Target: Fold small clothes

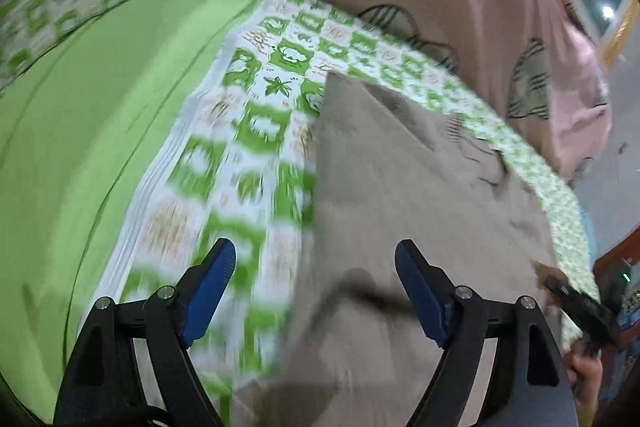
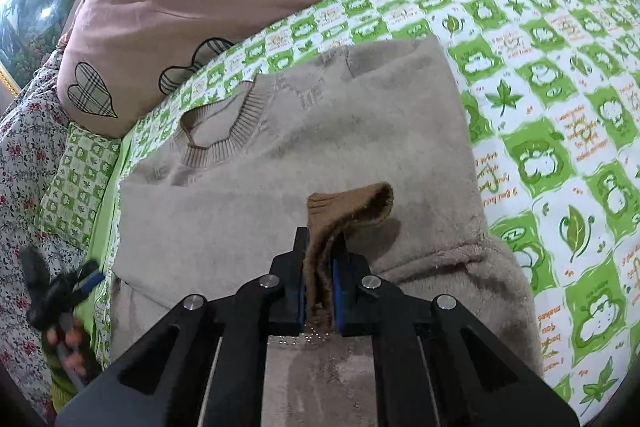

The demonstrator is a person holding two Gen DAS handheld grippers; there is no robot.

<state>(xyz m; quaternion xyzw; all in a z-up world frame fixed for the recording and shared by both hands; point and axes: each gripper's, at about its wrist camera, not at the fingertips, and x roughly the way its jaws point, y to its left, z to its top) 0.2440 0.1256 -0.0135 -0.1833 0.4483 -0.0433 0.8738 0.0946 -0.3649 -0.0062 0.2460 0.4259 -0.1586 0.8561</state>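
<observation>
Two blue pads of the left gripper (image 1: 315, 289) stand wide apart with nothing between them, over the near left edge of the beige sweater (image 1: 400, 187), probably lining up a grab. On the right wrist view, the right gripper (image 2: 320, 283) is clamped on a brown ribbed cuff (image 2: 352, 207), likely to carry the sleeve over the sweater, which lies flat on the green checked bedsheet (image 2: 540, 107).
</observation>
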